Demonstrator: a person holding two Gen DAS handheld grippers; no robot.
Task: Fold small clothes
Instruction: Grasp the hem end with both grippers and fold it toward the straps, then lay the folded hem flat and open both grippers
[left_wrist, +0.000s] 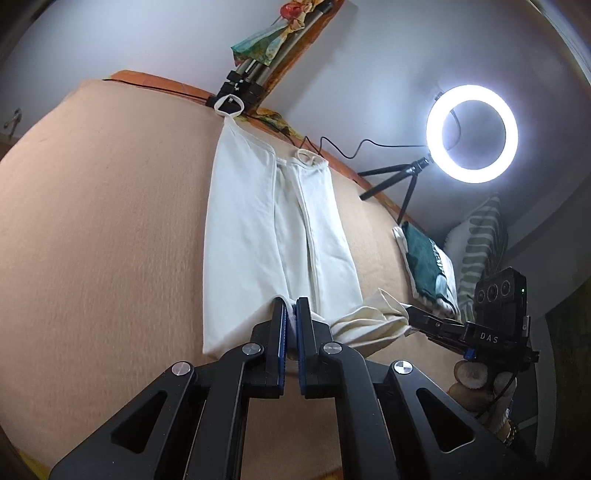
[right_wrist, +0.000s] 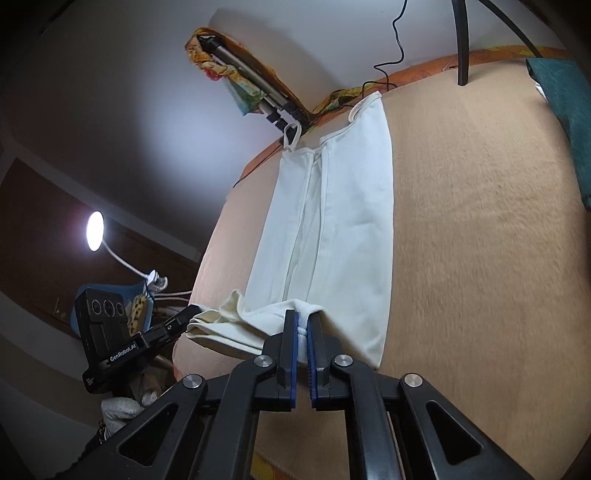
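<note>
A white sleeveless garment (left_wrist: 266, 229) lies lengthwise on the peach blanket (left_wrist: 103, 240), both sides folded in toward the middle, straps at the far end. My left gripper (left_wrist: 290, 314) is shut on its near hem, left of centre. My right gripper (right_wrist: 303, 325) is shut on the hem of the same garment (right_wrist: 343, 221), and also shows in the left wrist view (left_wrist: 413, 314) gripping the bunched hem corner. The hem between the grippers is crumpled and slightly lifted. The left gripper also shows in the right wrist view (right_wrist: 188, 314).
A lit ring light (left_wrist: 471, 133) on a small tripod stands at the far right edge. A teal and white folded cloth (left_wrist: 424, 258) and a striped pillow (left_wrist: 480, 236) lie right. A folded tripod (left_wrist: 255, 74) leans on the wall. A desk lamp (right_wrist: 95, 230) glows left.
</note>
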